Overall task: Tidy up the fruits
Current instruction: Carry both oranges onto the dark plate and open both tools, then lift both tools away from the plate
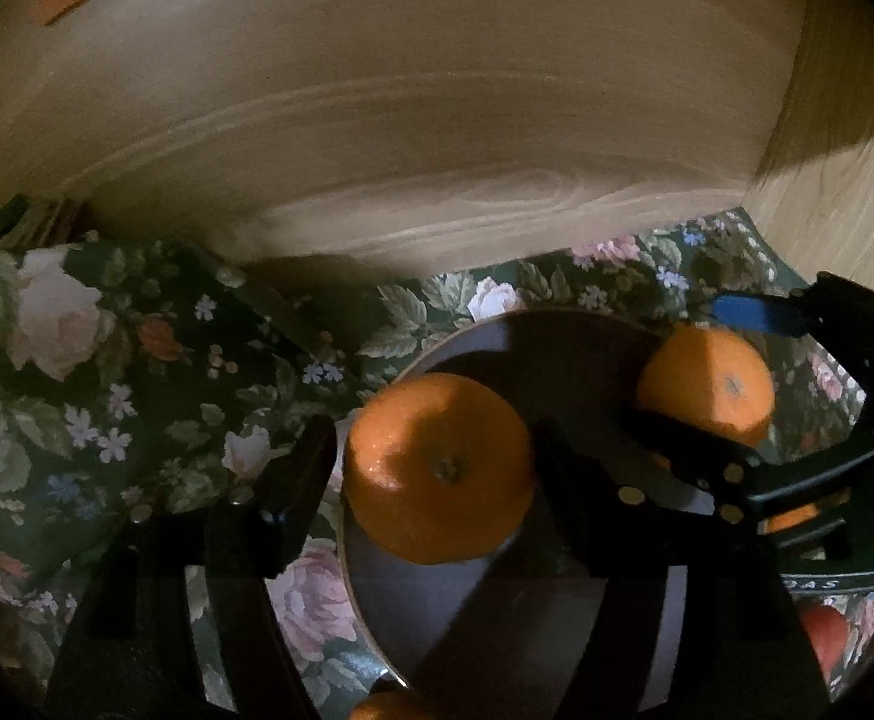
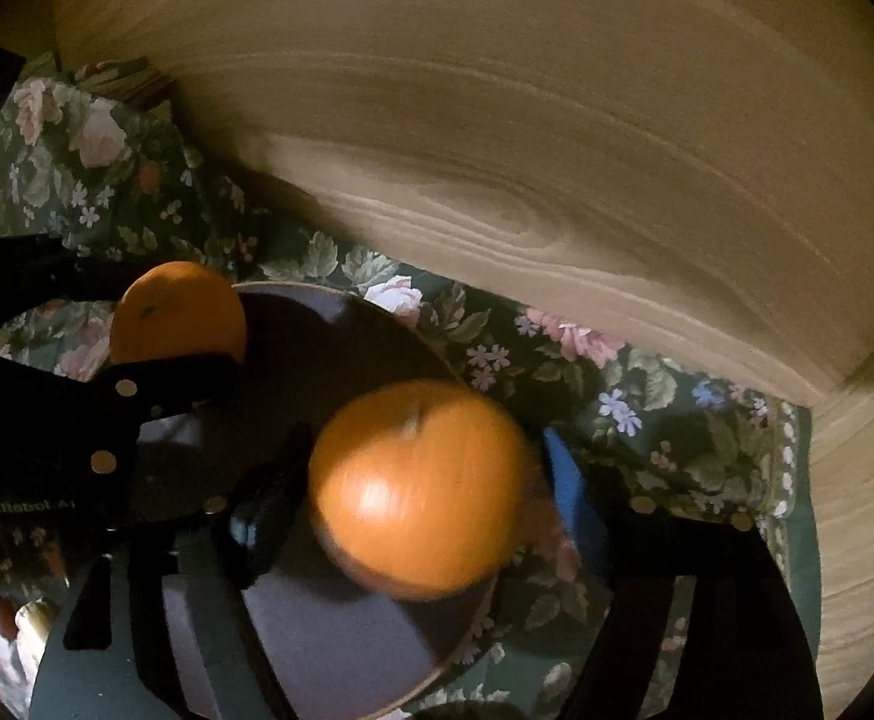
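Observation:
Each gripper holds an orange over a grey plate [image 1: 413, 594] with a wooden rim on the floral cloth. My left gripper [image 1: 434, 468] is shut on an orange [image 1: 437, 468] above the plate's left side. In the left wrist view my right gripper [image 1: 718, 372], with a blue pad [image 1: 754, 309], grips a second orange [image 1: 706, 384] at the plate's far right edge. In the right wrist view that gripper [image 2: 419, 492] is shut on this orange [image 2: 419, 486], blurred, over the plate [image 2: 341, 648]. The left gripper's orange [image 2: 179, 312] shows at the left.
A dark green floral cloth [image 1: 107, 372] covers the surface. A pale wooden wall [image 1: 437, 120] rises close behind the plate. Part of another orange [image 1: 383, 708] shows at the bottom edge, and reddish fruit [image 1: 826, 636] lies at the lower right.

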Motion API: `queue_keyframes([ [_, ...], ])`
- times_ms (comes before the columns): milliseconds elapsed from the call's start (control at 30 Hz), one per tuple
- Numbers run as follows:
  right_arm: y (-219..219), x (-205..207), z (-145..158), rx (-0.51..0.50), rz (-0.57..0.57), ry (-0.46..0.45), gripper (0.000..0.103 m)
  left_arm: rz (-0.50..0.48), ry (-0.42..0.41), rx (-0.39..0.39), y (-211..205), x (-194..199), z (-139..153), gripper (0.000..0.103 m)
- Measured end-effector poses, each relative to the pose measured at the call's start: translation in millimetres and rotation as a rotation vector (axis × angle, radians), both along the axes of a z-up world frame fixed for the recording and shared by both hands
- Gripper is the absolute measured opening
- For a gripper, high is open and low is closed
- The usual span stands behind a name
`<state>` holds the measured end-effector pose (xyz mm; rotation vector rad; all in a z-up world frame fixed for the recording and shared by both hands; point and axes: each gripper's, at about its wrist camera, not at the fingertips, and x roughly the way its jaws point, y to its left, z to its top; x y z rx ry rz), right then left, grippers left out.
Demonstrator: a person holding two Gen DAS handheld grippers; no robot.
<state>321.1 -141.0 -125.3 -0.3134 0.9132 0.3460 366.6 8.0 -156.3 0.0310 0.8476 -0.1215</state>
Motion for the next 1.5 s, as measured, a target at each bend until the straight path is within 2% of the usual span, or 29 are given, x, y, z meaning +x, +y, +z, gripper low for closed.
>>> queue_keyframes([
  [133, -5, -8, 13, 0.021, -0.008, -0.03, 0.084, 0.017, -0.065, -0.004, 3, -15, 13, 0.084],
  [433, -20, -46, 53, 0.083, -0.021, -0.107, 0.084, 0.013, -0.155, -0.001, 1, -73, 44, 0.086],
  [667, -17, -94, 67, 0.103, -0.017, -0.165, 0.084, 0.009, -0.174, 0.002, -2, -124, 49, 0.09],
  [800, -21, -127, 68, 0.123, -0.012, -0.18, 0.085, -0.001, -0.162, -0.014, -5, -150, 43, 0.092],
  [1100, -34, -184, 55, 0.137, -0.021, -0.176, 0.087, 0.009, -0.087, -0.053, -28, -198, 6, 0.096],
  [1400, -49, -216, 33, 0.146, -0.035, -0.149, 0.088, 0.044, 0.001, -0.102, -57, -226, -31, 0.096],
  [1500, -55, -220, 27, 0.147, -0.039, -0.137, 0.088, 0.089, -0.003, -0.113, -61, -231, -40, 0.096],
])
